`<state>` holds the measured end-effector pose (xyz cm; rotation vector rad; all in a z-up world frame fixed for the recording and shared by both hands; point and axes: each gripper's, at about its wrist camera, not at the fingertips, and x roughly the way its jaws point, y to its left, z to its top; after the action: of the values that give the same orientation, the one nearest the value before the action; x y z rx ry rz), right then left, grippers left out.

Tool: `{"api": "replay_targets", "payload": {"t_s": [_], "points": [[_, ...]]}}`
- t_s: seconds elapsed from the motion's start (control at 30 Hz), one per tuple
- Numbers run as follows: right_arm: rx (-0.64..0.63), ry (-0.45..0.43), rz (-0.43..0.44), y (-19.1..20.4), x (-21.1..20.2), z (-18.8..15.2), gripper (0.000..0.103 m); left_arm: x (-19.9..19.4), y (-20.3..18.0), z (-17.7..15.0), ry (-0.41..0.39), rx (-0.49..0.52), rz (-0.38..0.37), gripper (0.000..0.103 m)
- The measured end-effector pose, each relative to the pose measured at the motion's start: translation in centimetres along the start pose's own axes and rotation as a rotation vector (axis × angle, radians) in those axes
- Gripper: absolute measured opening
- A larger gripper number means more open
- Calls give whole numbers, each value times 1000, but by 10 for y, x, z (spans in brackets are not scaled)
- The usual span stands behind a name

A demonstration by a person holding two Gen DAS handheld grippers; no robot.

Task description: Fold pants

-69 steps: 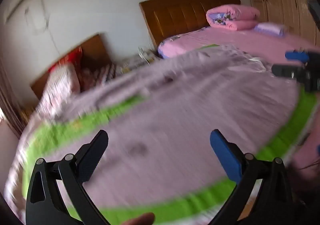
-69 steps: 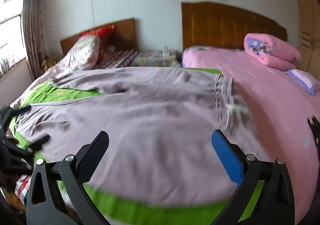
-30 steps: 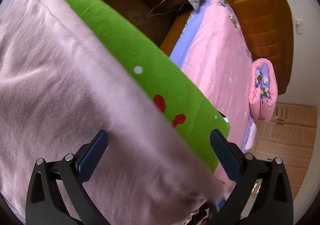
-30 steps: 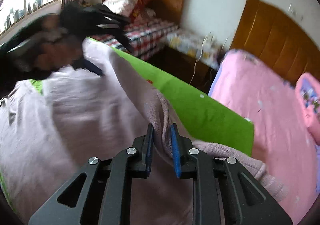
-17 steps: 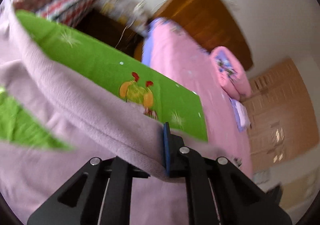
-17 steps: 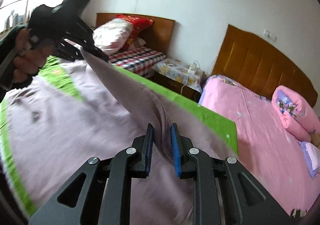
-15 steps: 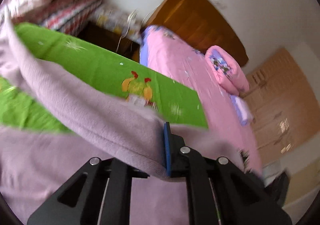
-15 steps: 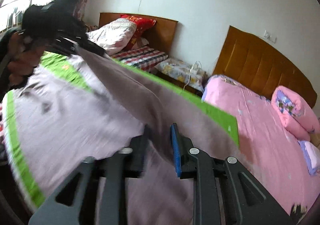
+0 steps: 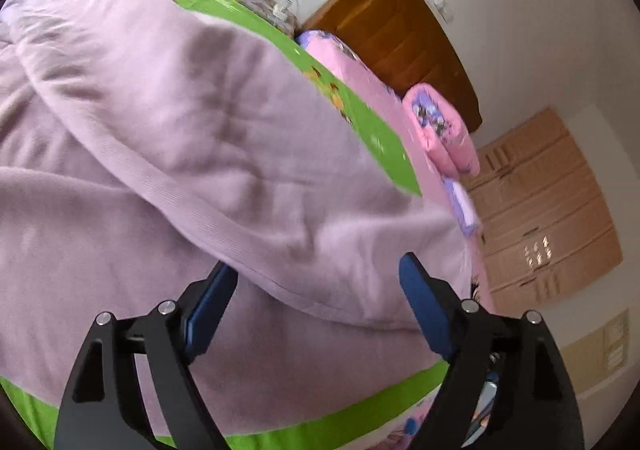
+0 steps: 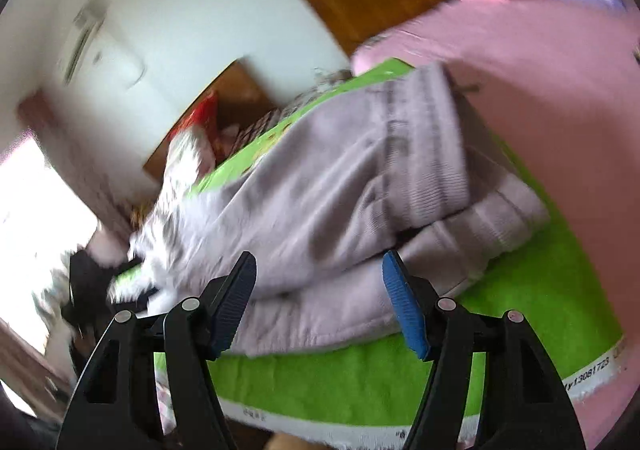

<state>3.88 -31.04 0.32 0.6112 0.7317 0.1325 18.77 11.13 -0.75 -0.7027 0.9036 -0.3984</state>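
Only the right view shows the waistband of the pants; both the left gripper and the right gripper have just opened their jaws and hold nothing.

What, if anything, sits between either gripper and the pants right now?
Nothing visible. The left gripper is open right over the folded lilac pants, its jaws having just opened with the fold's edge lying between them unpinched. The right gripper has likewise just opened, facing the waistband end on the green mat. No other object intervenes.
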Motion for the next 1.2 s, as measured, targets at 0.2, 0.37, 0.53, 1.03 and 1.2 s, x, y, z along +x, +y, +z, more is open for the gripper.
{"api": "replay_targets", "payload": {"t_s": [0.2, 0.37, 0.53, 1.03, 1.2], "points": [[142, 58, -88, -4, 32, 19, 63, -24, 43, 2, -62, -84, 17, 85], [315, -21, 1, -12, 35, 24, 64, -27, 52, 0, -62, -65, 23, 85], [206, 35, -60, -3, 51, 20, 52, -37, 60, -1, -74, -83, 15, 85], [221, -12, -36, -18, 33, 1, 33, -29, 100, 48, -86, -246, 68, 15], [137, -44, -36, -7, 23, 17, 19, -61, 86, 55, -174, -207, 63, 6]]}}
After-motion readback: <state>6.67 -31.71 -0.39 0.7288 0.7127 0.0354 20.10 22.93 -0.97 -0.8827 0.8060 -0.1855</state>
